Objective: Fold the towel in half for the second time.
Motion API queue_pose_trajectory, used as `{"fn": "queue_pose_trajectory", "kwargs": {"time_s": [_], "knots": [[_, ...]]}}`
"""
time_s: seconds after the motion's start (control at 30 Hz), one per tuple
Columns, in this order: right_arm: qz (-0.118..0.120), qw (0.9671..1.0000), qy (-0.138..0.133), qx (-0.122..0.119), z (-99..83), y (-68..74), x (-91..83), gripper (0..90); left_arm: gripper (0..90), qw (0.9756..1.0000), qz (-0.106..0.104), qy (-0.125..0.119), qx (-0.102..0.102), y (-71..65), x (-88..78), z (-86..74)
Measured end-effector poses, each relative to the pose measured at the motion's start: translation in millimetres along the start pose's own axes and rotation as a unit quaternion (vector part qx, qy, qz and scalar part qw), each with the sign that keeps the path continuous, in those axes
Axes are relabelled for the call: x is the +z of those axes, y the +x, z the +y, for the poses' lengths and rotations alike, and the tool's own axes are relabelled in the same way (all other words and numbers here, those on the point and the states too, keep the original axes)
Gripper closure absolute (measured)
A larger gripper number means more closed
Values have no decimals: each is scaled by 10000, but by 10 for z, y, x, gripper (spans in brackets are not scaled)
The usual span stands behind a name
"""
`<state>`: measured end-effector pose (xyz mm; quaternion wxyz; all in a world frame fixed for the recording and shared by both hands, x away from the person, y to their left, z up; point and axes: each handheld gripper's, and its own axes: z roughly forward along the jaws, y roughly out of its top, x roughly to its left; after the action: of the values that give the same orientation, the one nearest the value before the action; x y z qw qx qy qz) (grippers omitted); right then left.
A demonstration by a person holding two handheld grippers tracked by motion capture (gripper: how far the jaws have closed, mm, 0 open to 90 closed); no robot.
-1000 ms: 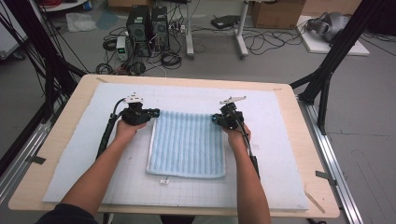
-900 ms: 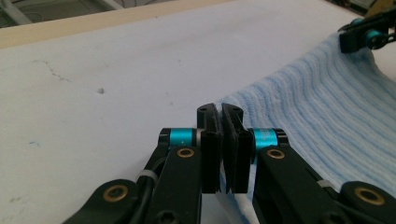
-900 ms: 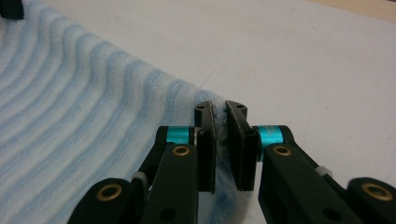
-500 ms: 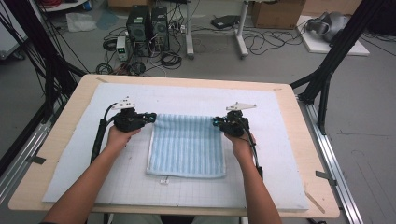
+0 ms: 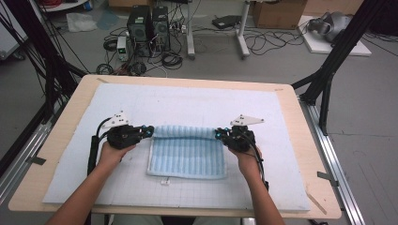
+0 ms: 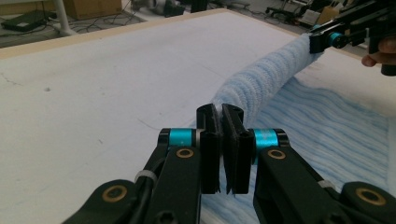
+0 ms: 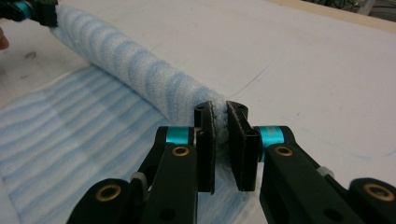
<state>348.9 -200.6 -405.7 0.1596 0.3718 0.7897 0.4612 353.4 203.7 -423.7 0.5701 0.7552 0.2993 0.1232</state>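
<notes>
**Both grippers pinch the far edge of the striped towel**

Start with the big picture: a pale wooden table [image 5: 61,140] carries a white gridded mat [image 5: 187,101] that covers almost its whole top. Beyond the table's far edge, the floor holds two dark computer towers [image 5: 148,26], loops of cable and a cardboard box [image 5: 277,11].

On the mat, near its middle and a little toward the person's side, lies the light blue striped towel [image 5: 187,157]. Its near part lies flat, with a small white tag [image 5: 164,181] poking out at the near edge. Its far edge is lifted and curled over into a soft roll that runs from one gripper to the other.

Now the hands. Two forearms come in from the bottom of the high view, one on each side of the towel.

The left gripper [image 6: 220,112] sits at the towel's far left corner. In the left gripper view its jaws are pressed together on the fabric, a thin layer of blue terry squeezed between the pads, and the roll stretches away to the other gripper at the top right.

The right gripper [image 7: 219,112] mirrors it at the far right corner. Its jaws also pinch the towel's edge, cloth bunched between the pads, with the roll running off toward the upper left of the right gripper view.

A grey three-cornered plate [image 5: 247,120] tops the right gripper.
</notes>
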Motion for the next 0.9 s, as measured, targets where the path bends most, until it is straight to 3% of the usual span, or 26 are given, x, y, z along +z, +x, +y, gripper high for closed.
{"fn": "queue_pose_trajectory", "kwargs": {"time_s": [0.17,0.47,0.9], "knots": [[55,10000,31,-6,-132,104,-102,820,854,9999,-106,-47,28,-130,-74,-80],[191,9997,126,21,-369,229,-207,819,853,9995,-258,158,116,-282,-149,-205],[240,9995,105,-156,-474,403,-407,814,848,9979,-477,332,273,-453,-315,-312]]}}
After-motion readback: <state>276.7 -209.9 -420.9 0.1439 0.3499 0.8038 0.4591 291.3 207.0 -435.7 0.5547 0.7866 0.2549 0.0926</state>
